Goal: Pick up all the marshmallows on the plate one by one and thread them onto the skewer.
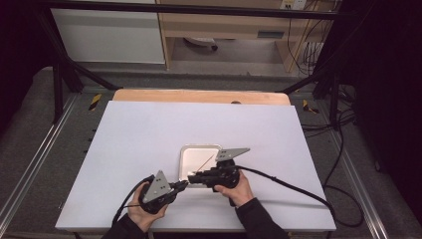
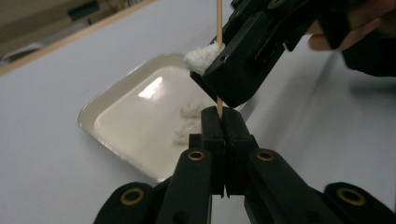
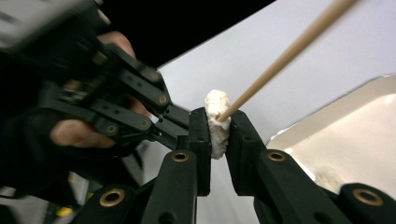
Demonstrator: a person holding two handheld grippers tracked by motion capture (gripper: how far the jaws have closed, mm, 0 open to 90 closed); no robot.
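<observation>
My left gripper [image 2: 222, 114] is shut on the lower end of a thin wooden skewer [image 2: 219, 23], which rises straight up from its jaws. My right gripper [image 3: 217, 119] is shut on a small white fluffy piece [image 3: 215, 105] threaded on that skewer [image 3: 289, 51]. In the left gripper view the white piece [image 2: 201, 56] shows beside the right gripper's black jaws, a little above my own. In the high view the left gripper [image 1: 185, 184] and right gripper [image 1: 193, 175] meet tip to tip at the near edge of a shallow white tray [image 1: 199, 149].
Two or three more white pieces [image 2: 189, 121] lie in the tray [image 2: 116, 107]. It rests on a white table sheet [image 1: 149, 134] with a wooden edge [image 1: 199, 95] at the back. Black cables [image 1: 288, 184] trail from both grippers, and a black frame surrounds the table.
</observation>
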